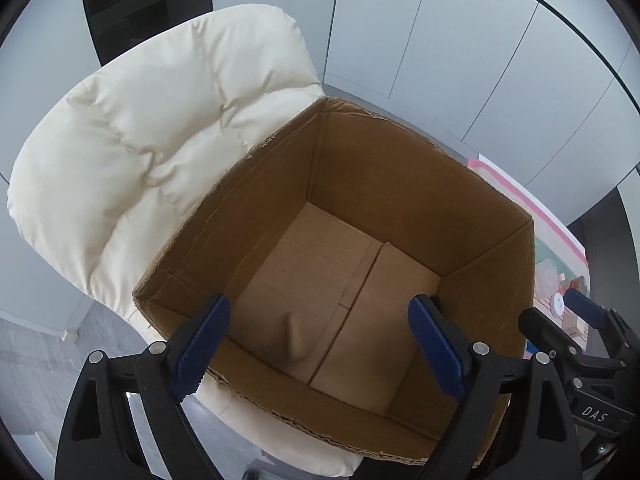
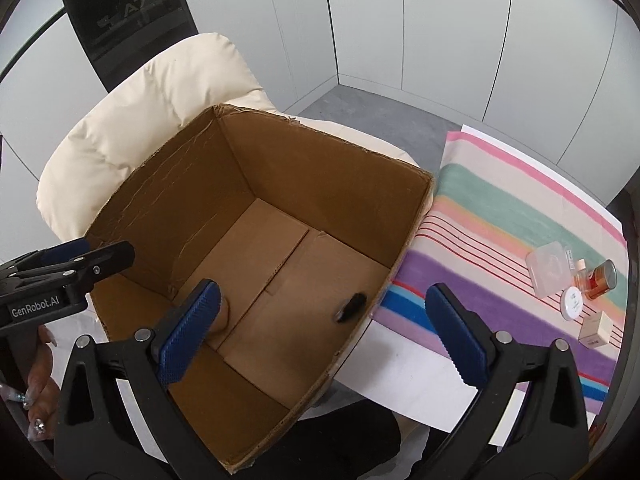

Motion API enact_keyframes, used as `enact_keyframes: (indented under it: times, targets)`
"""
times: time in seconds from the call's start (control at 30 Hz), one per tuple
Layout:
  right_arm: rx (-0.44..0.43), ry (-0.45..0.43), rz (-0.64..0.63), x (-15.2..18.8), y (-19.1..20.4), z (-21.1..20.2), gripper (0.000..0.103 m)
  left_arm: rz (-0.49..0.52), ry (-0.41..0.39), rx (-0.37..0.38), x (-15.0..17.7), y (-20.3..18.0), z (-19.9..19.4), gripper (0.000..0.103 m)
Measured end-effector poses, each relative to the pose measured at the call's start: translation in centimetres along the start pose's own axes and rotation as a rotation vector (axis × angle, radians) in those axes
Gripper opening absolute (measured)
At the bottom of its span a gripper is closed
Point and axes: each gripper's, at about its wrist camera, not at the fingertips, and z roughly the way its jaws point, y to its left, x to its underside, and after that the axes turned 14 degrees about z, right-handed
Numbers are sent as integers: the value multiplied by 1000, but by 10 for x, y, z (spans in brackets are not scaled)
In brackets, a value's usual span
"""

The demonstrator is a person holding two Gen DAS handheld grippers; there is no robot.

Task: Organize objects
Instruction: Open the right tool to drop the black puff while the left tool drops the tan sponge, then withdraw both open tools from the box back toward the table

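An open brown cardboard box (image 1: 400,184) (image 2: 320,160) stands on a cream padded chair (image 1: 132,152) (image 2: 160,108). A beige tube-like item (image 1: 298,336) (image 2: 222,318) lies on the box floor, and a small black object (image 2: 351,307) lies near its right wall. My left gripper (image 1: 320,350) is open and empty above the box's near rim. My right gripper (image 2: 324,334) is open and empty, straddling the box's right wall. On the striped cloth (image 2: 500,216) to the right sit a clear square case (image 2: 547,268), an amber jar (image 2: 602,278), a white round lid (image 2: 572,303) and a small beige box (image 2: 598,330).
The striped cloth covers a white table (image 2: 408,384) right of the chair. Grey wall panels (image 2: 360,20) stand behind and a dark glass panel (image 2: 120,12) at the upper left. The grey floor (image 1: 36,364) shows below the chair.
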Motion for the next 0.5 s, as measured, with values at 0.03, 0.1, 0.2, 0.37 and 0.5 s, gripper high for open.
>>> enact_keyframes:
  times: [0.03, 0.1, 0.2, 0.37, 0.5]
  targets:
    - [-4, 3, 3, 0, -1, 0, 103, 0, 0, -3, 0, 0, 0, 91]
    - [-10, 6, 15, 0, -4, -2, 103, 2, -3, -10, 0, -1, -1, 91]
    - [-11, 6, 22, 1, -6, -5, 103, 12, -6, -16, 1, -4, -3, 91]
    - [4, 17, 26, 3, -9, -9, 103, 12, -6, -5, 2, -5, -10, 91]
    - [-1, 55, 27, 6, -11, -18, 103, -30, -31, 60, 4, -1, -28, 91]
